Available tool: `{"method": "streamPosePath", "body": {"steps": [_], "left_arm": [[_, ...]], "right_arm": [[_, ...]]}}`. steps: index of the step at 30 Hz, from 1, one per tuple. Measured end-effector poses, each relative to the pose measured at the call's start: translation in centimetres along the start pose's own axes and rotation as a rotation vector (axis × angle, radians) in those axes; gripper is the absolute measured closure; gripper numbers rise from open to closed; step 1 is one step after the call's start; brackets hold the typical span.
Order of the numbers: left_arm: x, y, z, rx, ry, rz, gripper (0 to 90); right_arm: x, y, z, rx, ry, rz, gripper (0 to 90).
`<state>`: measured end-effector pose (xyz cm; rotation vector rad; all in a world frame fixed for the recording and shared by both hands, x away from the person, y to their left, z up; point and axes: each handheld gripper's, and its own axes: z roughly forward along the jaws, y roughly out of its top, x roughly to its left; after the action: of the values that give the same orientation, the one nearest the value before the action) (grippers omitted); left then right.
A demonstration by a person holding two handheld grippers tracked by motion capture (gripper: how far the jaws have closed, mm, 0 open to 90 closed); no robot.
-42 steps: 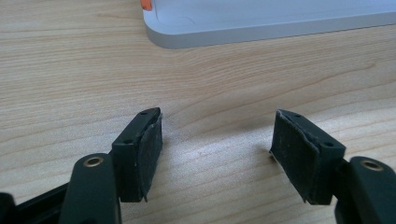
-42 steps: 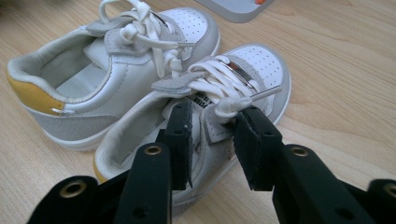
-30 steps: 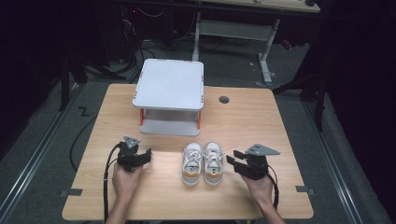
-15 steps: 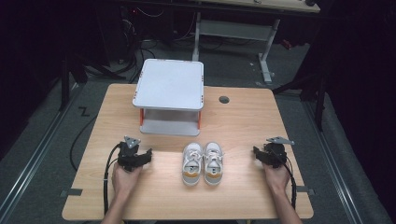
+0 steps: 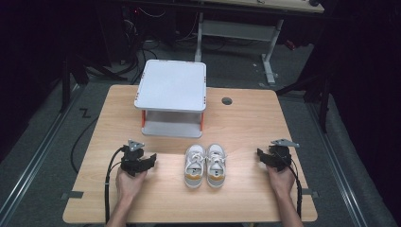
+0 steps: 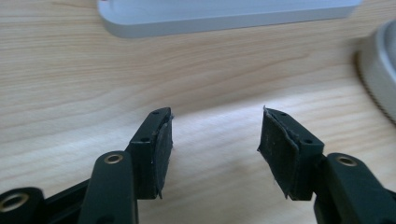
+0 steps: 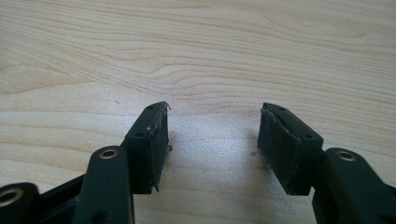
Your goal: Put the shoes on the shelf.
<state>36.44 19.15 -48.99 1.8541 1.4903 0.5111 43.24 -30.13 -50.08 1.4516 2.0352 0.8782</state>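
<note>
A pair of small white sneakers (image 5: 205, 165) with orange-yellow heels stands side by side at the front middle of the wooden table (image 5: 246, 123). To their left, my left gripper (image 5: 150, 161) rests low over the wood, pointing toward the shoes. Its jaws have just been closing partway and still stand open with nothing between them (image 6: 215, 135). A shoe's edge (image 6: 380, 65) shows at the right of the left gripper view. To the right of the shoes, my right gripper (image 5: 263, 156) has just been opening its jaws. They stand apart over bare wood (image 7: 214, 128).
A white two-level stand (image 5: 172, 85) with orange posts sits behind the shoes; its lower shelf (image 6: 224, 14) shows at the top of the left gripper view. A round cable hole (image 5: 227, 100) lies at the back right. Cables trail from both grippers toward the table's front edge.
My right gripper has moved to the right, away from the shoes, and sunk toward the table. The left hand has stayed where it was. The shoes have not moved.
</note>
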Motion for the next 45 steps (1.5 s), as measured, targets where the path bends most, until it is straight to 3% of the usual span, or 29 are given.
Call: {"method": "streamPosePath", "body": {"steps": [3,8,11,15,20,26,31,34,39,45], "left_arm": [[-1.2,-0.3,-0.5,-0.005,-0.013,-0.011,44.7],[-3.8,-0.4,-1.8,-0.027,-0.060,0.008,44.4],[-6.2,-0.2,-3.3,-0.046,-0.031,0.084,43.7],[-9.1,0.1,-4.9,-0.070,-0.067,0.161,43.6],[-11.5,0.5,-5.3,-0.061,-0.163,0.161,43.0],[-13.9,1.4,-4.6,-0.036,-0.244,0.159,43.2],[-15.6,1.8,-3.1,0.025,-0.251,0.155,43.5],[-16.5,2.1,-2.3,0.054,-0.232,0.156,44.1],[-17.2,2.4,-1.3,0.087,-0.228,0.141,44.7],[-17.2,2.9,-0.6,0.117,-0.253,0.079,43.8]], "right_arm": [[0.0,0.0,0.0,0.001,0.000,0.004,42.9],[0.0,0.0,0.0,0.001,-0.001,0.004,42.9],[0.1,0.0,0.0,0.001,-0.002,0.005,42.8],[0.1,0.0,0.0,0.001,-0.002,0.004,42.8],[0.1,0.0,0.0,0.002,-0.001,0.004,42.3],[0.1,0.0,0.0,0.003,0.005,-0.001,40.0],[0.1,0.0,0.0,0.004,0.009,-0.003,39.3],[0.1,0.0,0.0,0.005,0.010,-0.003,38.9],[0.1,0.0,0.0,0.005,0.013,-0.007,38.0],[0.1,0.0,0.0,0.006,0.013,-0.008,37.7]]}}
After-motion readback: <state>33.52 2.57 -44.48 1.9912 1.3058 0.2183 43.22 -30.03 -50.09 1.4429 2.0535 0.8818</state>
